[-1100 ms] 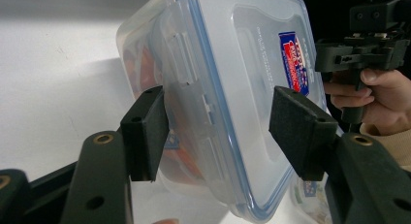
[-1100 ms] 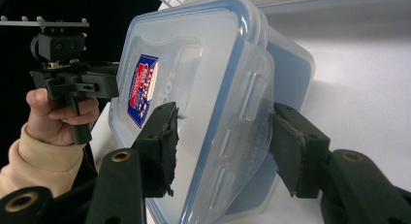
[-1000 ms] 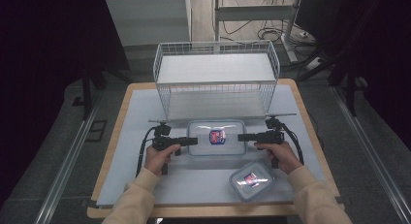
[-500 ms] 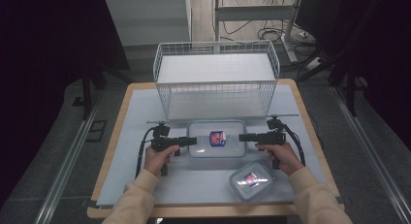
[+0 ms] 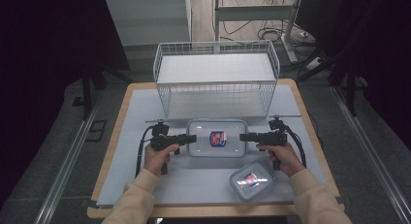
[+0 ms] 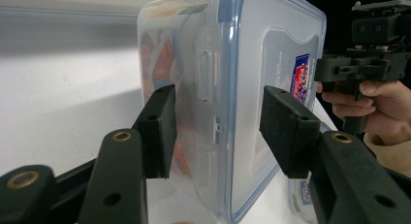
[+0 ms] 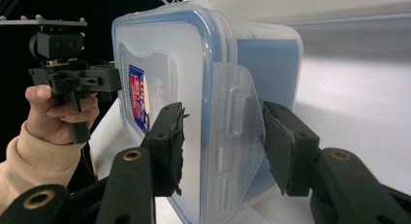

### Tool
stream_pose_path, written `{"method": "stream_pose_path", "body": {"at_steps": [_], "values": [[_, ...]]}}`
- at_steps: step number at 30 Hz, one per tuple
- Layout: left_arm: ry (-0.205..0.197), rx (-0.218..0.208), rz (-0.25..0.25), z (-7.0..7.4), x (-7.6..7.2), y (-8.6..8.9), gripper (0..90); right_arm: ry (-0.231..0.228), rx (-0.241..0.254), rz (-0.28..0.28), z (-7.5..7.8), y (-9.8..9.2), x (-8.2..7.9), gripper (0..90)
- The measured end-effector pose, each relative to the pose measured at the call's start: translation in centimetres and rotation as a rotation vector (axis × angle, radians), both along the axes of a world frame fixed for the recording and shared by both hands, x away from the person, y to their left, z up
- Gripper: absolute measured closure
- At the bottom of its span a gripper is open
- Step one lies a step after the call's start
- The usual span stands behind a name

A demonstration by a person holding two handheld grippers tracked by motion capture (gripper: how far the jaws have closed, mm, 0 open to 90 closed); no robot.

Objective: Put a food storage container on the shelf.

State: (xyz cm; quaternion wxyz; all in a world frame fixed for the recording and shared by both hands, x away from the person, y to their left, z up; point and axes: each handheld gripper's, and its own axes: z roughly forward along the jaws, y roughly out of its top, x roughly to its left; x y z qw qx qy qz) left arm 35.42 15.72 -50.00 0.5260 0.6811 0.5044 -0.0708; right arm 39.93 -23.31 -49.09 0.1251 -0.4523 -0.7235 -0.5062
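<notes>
1. The large container (image 5: 217,137) lies flat in the middle of the high view, on the pale mat (image 5: 126,146), with its lid up and a red and blue label near the centre of the lid.
2. Its long axis runs from left to right across the frame; the two short ends point to the left and right edges, each toward one gripper.
3. The left gripper (image 5: 190,138) comes in level from the left of the frame. In the left gripper view its jaws stand about half open around the short end, one above the lid and one below the base. The jaws have just been closing with the container (image 6: 232,98) between them, and the upper pad is not clearly touching the lid.
4. The right gripper (image 5: 245,136) comes in level from the right in the same way. In the right gripper view its jaws lie very close on both sides of the latch flap, half open and just closing; firm contact I cannot tell.
5. A smaller container (image 5: 251,180) lies near, toward the lower right of the high view, turned at an angle.
6. A white wire basket (image 5: 216,78) stands just behind, in the upper middle.
</notes>
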Motion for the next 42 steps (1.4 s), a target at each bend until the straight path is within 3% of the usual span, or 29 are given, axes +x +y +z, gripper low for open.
{"method": "stream_pose_path", "body": {"at_steps": [7,12,19,34,42], "values": [[-0.038,0.003,-0.002,1.0,-0.2,-0.2,49.1,-0.058,-0.003,0.003,1.2,-0.1,-0.2,51.3],[-0.080,0.009,-0.006,2.5,-0.2,-0.2,49.1,-0.101,-0.001,0.002,2.7,-0.2,-0.3,51.4],[-0.108,0.016,-0.011,4.3,-0.1,-0.2,49.2,-0.144,-0.001,0.001,4.5,-0.2,-0.5,51.3],[-0.223,0.032,-0.006,10.6,0.7,-0.1,49.4,-0.238,0.041,-0.013,9.5,-0.2,0.1,51.3],[-0.270,0.016,-0.005,14.0,1.8,0.5,49.6,-0.289,0.038,-0.009,13.6,0.3,1.1,51.3]]}}
